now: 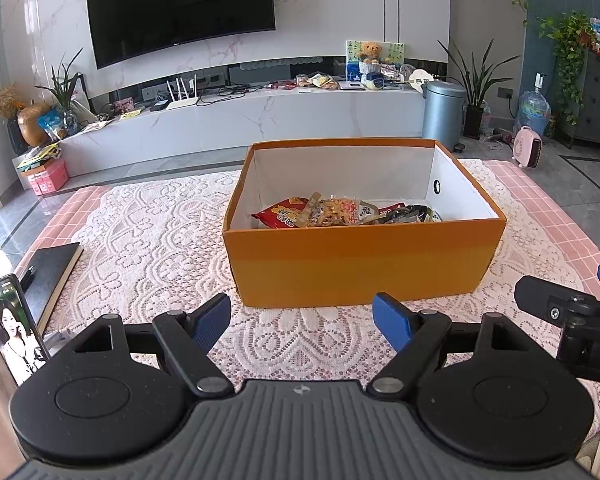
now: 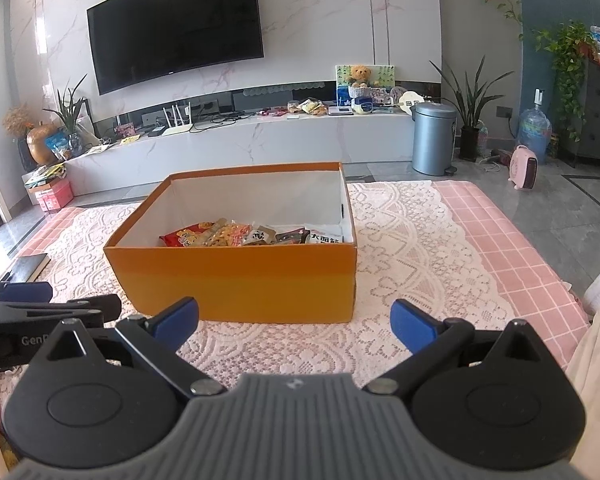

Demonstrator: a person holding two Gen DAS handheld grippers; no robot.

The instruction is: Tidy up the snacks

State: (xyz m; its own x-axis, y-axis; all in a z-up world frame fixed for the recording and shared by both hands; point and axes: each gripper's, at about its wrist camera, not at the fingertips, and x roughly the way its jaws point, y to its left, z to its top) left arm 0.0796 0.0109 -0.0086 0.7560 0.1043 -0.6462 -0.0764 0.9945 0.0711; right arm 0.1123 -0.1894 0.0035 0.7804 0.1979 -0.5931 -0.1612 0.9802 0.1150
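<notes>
An orange cardboard box (image 1: 356, 264) with a white inside stands on the lace-covered table; it also shows in the right wrist view (image 2: 236, 280). Several snack packets (image 1: 340, 212) lie in it, also seen in the right wrist view (image 2: 240, 236), among them a red one (image 1: 280, 214). My left gripper (image 1: 302, 322) is open and empty, just short of the box's near wall. My right gripper (image 2: 294, 320) is open and empty, also near the box's front. Each gripper shows at the edge of the other's view.
A phone (image 1: 14, 328) and a black notebook (image 1: 50, 276) lie at the table's left. The lace cloth (image 1: 148, 248) covers a pink checked tablecloth (image 2: 508, 248). Beyond are a TV stand (image 1: 240, 116), a bin (image 1: 444, 112) and a pink heater (image 2: 524, 168).
</notes>
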